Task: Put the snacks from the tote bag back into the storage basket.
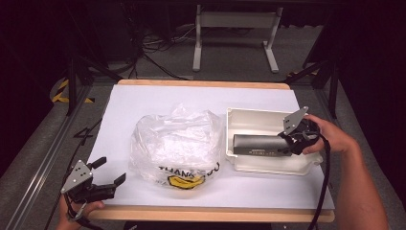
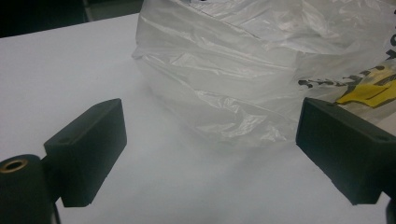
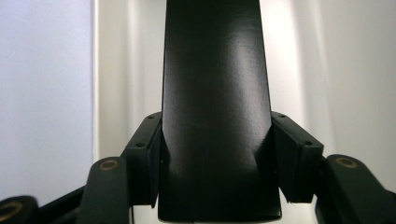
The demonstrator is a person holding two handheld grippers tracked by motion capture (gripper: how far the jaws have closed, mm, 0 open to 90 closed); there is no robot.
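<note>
A long dark box (image 1: 256, 143) lies lengthwise in a cream tray (image 1: 249, 117) at the right of the table. My right gripper (image 1: 287, 142) is shut on the box's right end; in the right gripper view the dark box (image 3: 215, 107) sits clamped between the two pads (image 3: 147, 156). A crumpled clear plastic bag (image 1: 174, 143) with black and yellow print rests at the table's middle. My left gripper (image 1: 109, 171) stands open near the front left corner, its jaws pointing at the bag (image 2: 243, 70) with nothing between them.
A white sheet (image 1: 143, 103) covers the wooden table top. A white desk frame (image 1: 234, 28) and cables stand on the floor beyond the far edge. Bare sheet lies left of the bag and along the back.
</note>
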